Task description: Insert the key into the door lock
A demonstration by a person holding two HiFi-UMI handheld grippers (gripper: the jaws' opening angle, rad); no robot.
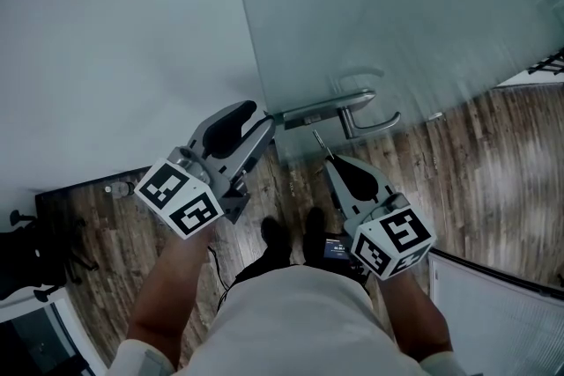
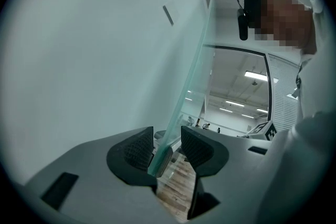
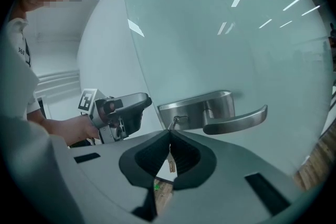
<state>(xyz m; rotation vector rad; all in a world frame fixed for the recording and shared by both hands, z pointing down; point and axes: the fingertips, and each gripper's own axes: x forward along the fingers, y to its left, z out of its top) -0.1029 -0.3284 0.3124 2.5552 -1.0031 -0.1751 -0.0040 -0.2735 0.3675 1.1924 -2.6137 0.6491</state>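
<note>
The right gripper [image 3: 169,135], jaws clamped shut on the key [image 3: 172,124], is holding the blade just ahead of its fingertips, slanting up and to the right, while a small tag [image 3: 171,164] is dangling between the pads. The tip is lying at the lock cylinder [image 3: 179,119] in the steel lock plate [image 3: 191,112]; whether it is already entering cannot be told. The step is calling for a blade squared to the keyhole and a straight, gentle push. To the left, the left gripper [image 2: 167,137] is standing with jaws apart astride the glass door [image 2: 185,97] edge, not pressing it. Beyond, the lever handle [image 3: 239,120] is jutting right.
</note>
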